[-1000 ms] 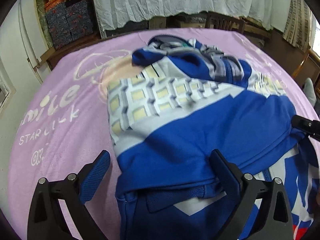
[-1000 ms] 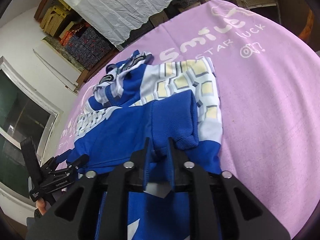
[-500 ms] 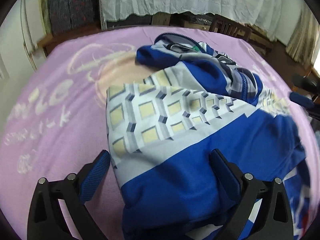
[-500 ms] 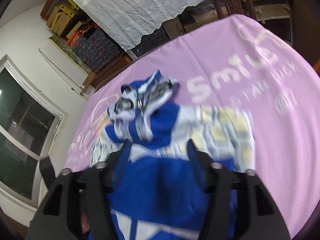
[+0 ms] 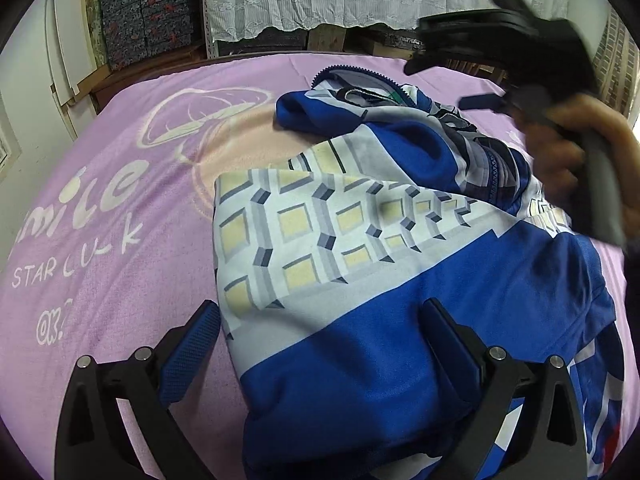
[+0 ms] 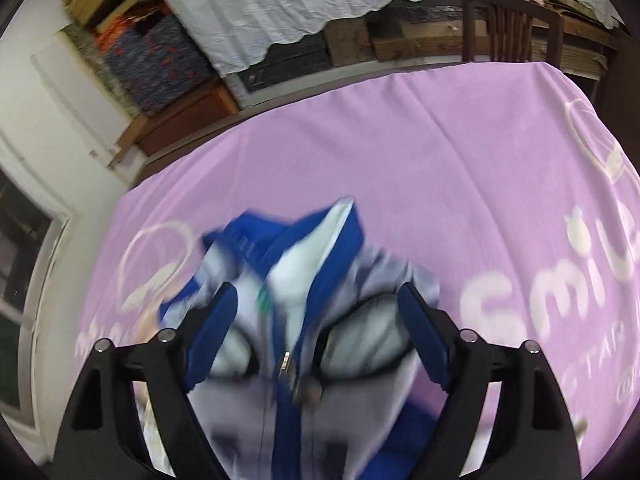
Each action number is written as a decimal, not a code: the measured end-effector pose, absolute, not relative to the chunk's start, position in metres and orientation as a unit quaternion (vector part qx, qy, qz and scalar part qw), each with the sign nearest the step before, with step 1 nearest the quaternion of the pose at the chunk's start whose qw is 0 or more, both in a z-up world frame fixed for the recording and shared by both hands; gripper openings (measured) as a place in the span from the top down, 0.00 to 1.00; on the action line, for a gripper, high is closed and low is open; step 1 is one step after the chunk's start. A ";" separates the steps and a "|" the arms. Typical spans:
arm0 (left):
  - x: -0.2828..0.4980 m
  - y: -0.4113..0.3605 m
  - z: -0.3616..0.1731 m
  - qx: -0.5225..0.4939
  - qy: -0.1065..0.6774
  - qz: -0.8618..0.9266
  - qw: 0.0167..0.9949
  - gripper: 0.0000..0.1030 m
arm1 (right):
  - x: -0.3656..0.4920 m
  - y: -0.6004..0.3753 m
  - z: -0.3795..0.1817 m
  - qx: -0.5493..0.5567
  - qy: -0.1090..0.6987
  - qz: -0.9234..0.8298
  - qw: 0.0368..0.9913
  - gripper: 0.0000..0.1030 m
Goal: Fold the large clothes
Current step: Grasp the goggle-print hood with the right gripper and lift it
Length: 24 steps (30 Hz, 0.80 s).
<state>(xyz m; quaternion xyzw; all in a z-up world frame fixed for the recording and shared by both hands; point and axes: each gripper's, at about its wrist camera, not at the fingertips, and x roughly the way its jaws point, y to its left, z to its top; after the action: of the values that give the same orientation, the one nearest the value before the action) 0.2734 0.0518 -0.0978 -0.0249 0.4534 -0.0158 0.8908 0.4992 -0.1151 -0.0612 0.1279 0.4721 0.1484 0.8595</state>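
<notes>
Lilac blanket (image 5: 120,208) covers the tabletop, blue patterned jacket (image 5: 360,240) half-folded across its middle. Left gripper (image 5: 320,332) fingers spread wide, empty, straddling the hem. Right gripper (image 6: 316,316) wide open, empty, over the collar zip (image 6: 286,364). Best to pinch collar fabric squarely, not the zip.
</notes>
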 end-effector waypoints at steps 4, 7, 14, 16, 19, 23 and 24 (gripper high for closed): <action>0.273 0.051 -0.098 -0.026 0.452 -0.012 0.891 0.03 | 0.537 -0.110 -0.074 0.136 0.484 0.131 0.854 0.39; 0.273 0.051 -0.098 -0.026 0.452 -0.010 0.892 0.03 | 0.560 -0.109 -0.089 0.152 0.502 0.125 0.842 0.46; 0.274 0.051 -0.098 -0.026 0.452 -0.010 0.892 0.03 | 0.560 -0.103 -0.089 0.134 0.487 0.139 0.852 0.90; 0.274 0.051 -0.098 -0.026 0.452 -0.010 0.892 0.03 | 0.545 -0.104 -0.072 0.124 0.463 0.149 0.865 0.91; 0.274 0.051 -0.098 -0.026 0.452 -0.010 0.892 0.03 | 0.519 -0.111 -0.041 0.125 0.435 0.166 0.876 0.91; 0.274 0.050 -0.098 -0.026 0.452 -0.011 0.892 0.03 | 0.475 -0.117 0.001 0.112 0.399 0.187 0.891 0.92; 0.274 0.051 -0.098 -0.026 0.452 -0.011 0.892 0.03 | 0.467 -0.117 0.007 0.108 0.393 0.190 0.893 0.92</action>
<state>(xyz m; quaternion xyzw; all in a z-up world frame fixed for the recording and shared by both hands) 0.2737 0.0506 -0.0982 -0.0264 0.4521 -0.0106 0.8915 0.4666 -0.1172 0.0070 0.1078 0.3934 0.1901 0.8930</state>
